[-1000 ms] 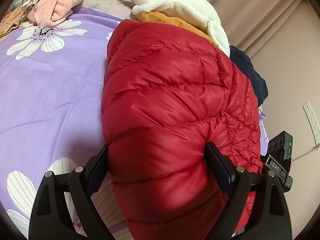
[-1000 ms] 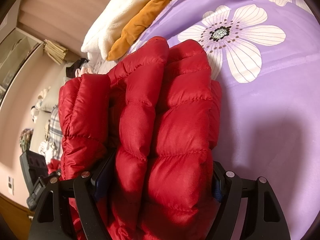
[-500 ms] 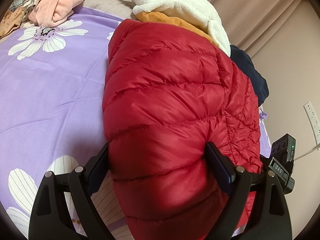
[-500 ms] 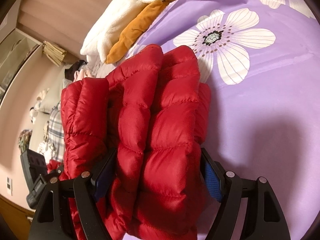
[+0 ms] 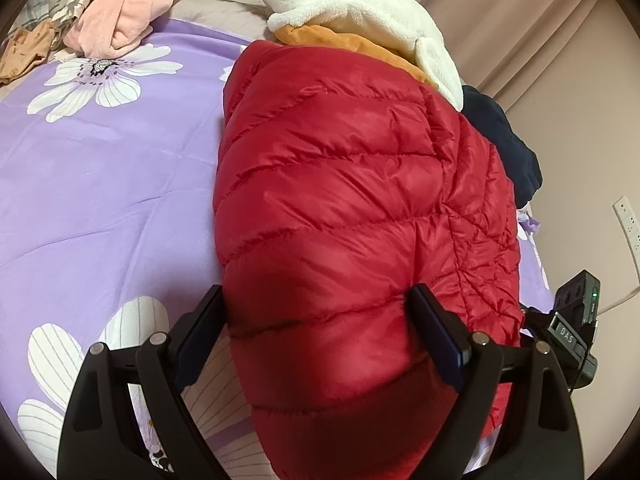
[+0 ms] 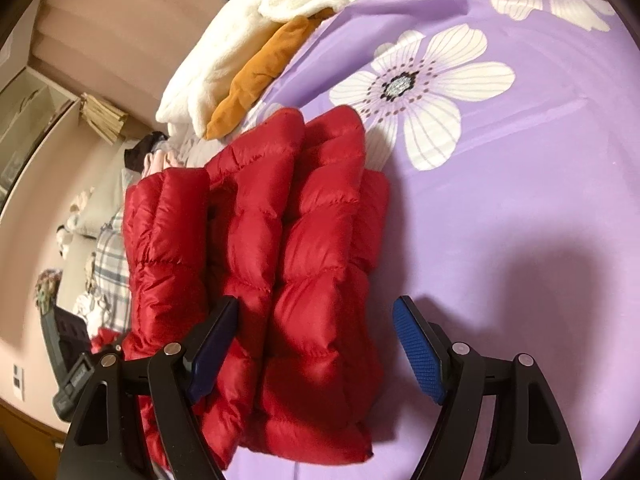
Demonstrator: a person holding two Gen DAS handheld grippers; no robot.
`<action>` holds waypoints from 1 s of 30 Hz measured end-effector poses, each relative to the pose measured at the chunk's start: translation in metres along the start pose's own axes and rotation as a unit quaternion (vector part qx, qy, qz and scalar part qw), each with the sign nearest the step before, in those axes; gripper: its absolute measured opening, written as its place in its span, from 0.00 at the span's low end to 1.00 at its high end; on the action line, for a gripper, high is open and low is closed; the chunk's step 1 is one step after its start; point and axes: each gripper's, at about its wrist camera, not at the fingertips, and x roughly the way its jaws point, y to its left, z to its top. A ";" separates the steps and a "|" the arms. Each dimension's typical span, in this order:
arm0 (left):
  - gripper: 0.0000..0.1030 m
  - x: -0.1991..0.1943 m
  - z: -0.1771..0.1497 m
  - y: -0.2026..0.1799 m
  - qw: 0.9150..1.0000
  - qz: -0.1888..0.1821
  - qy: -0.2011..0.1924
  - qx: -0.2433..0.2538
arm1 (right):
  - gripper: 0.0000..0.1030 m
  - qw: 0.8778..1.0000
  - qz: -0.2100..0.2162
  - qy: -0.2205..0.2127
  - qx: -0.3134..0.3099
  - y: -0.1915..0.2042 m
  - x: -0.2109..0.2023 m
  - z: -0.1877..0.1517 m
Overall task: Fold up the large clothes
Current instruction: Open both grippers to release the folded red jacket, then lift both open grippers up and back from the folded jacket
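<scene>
**A:** Where is the garment?

**B:** A red puffer jacket (image 5: 352,208), folded into a thick bundle, lies on a bed with a purple floral bedspread (image 5: 100,184). At its far end it lies against a pile of white fleece (image 5: 360,4) and an orange garment (image 5: 344,40).

**A:** And the left hand-held gripper (image 5: 320,320)?

**B:** Its two black fingers straddle the near end of the bundle. The padded fabric fills the wide gap and bulges against both pads, so it is clamped on the jacket.

**A:** The right hand-held gripper (image 6: 316,326)?

**B:** It stands open. The left finger lies against the jacket's folded layers. The right finger's blue textured pad (image 6: 418,354) is fully exposed, just beside the jacket's edge but apart from it, with bare bedspread (image 6: 520,200) showing between.

**A:** Anything else nearby?

**B:** A pink garment (image 5: 124,20) sits at the bed's far corner, and a dark navy garment (image 5: 504,140) lies beyond the jacket by the wall.
</scene>
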 end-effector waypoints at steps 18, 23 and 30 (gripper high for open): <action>0.89 -0.011 -0.019 -0.013 1.000 0.013 -0.003 0.025 | 0.76 0.988 -0.044 -0.084 -0.125 0.061 -0.046 -0.009; 0.89 -0.013 -0.022 -0.015 1.000 0.013 -0.003 0.026 | 0.76 0.978 -0.030 -0.107 -0.176 0.088 -0.052 -0.016; 0.89 -0.013 -0.026 -0.015 0.999 0.017 -0.006 0.028 | 0.76 0.971 -0.023 -0.075 -0.225 0.106 -0.035 -0.032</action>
